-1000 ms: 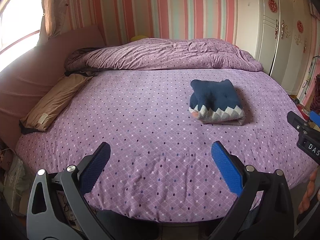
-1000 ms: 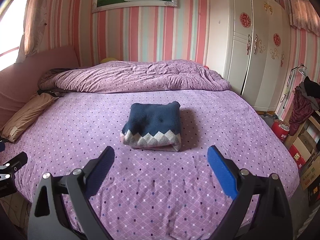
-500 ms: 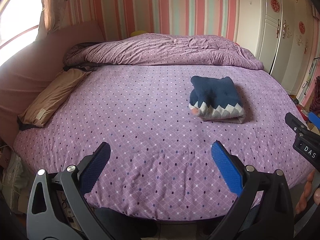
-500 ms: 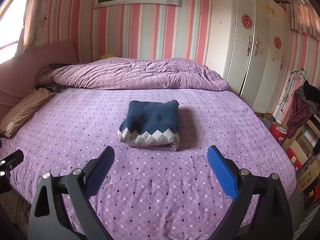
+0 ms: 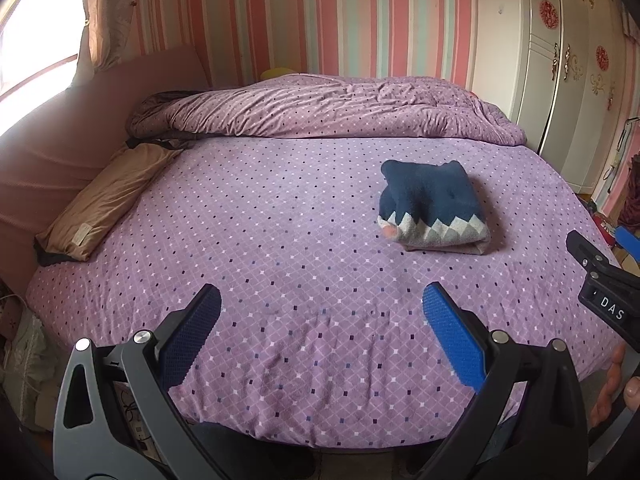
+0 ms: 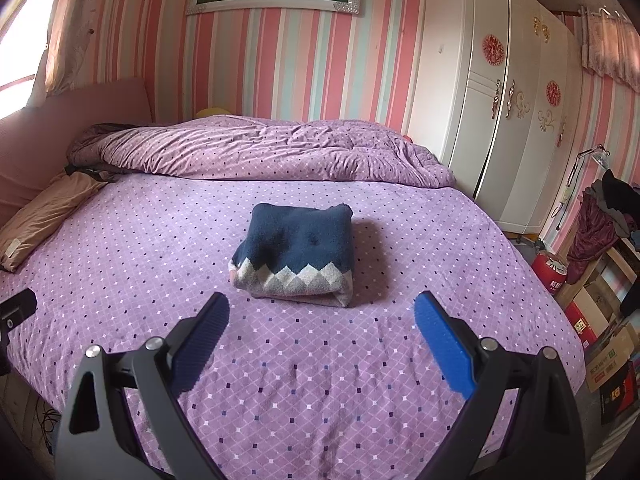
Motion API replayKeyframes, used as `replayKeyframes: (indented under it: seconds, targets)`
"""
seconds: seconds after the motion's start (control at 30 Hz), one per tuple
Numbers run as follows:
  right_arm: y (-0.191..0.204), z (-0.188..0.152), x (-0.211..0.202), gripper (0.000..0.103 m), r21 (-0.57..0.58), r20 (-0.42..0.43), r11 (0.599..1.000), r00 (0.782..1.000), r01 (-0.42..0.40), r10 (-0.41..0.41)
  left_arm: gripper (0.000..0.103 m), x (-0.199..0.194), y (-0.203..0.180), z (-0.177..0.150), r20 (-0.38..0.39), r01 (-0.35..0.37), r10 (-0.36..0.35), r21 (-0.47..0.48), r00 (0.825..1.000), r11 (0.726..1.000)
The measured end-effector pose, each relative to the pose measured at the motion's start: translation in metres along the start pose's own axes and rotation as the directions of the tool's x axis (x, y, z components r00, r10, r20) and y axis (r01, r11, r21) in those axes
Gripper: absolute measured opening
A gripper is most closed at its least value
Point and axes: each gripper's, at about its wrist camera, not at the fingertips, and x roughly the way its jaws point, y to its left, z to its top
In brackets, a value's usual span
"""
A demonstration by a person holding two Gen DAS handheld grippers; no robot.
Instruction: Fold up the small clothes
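Note:
A folded navy garment with a grey and white zigzag hem lies as a compact bundle on the purple dotted bed sheet. My left gripper hovers open over the bed's near edge, well short and left of the bundle, with nothing between its blue pads. My right gripper is open too, just in front of the bundle and apart from it. The right gripper's black body shows at the right edge of the left wrist view, a person's fingers below it.
A rolled purple duvet lies across the far side of the bed. A tan pillow rests at the left by the pink headboard. A white wardrobe stands at the right, with boxes, a red canister and hung clothes beside it.
Both grippers have drawn back and tilted slightly, so the bed and bundle sit lower in view. The folded garment has not moved. Both stay open.

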Motion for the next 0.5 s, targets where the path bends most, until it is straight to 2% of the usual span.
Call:
replayKeyframes:
  seconds: [0.5]
  targets:
    - [0.0015, 0.0023, 0.0003, 0.094, -0.028, 0.02, 0.999, 0.999, 0.036, -0.036, 0.1, -0.0035, -0.0064, 0.0046, 0.033, -0.012, 0.011, 0.038, 0.999, 0.999]
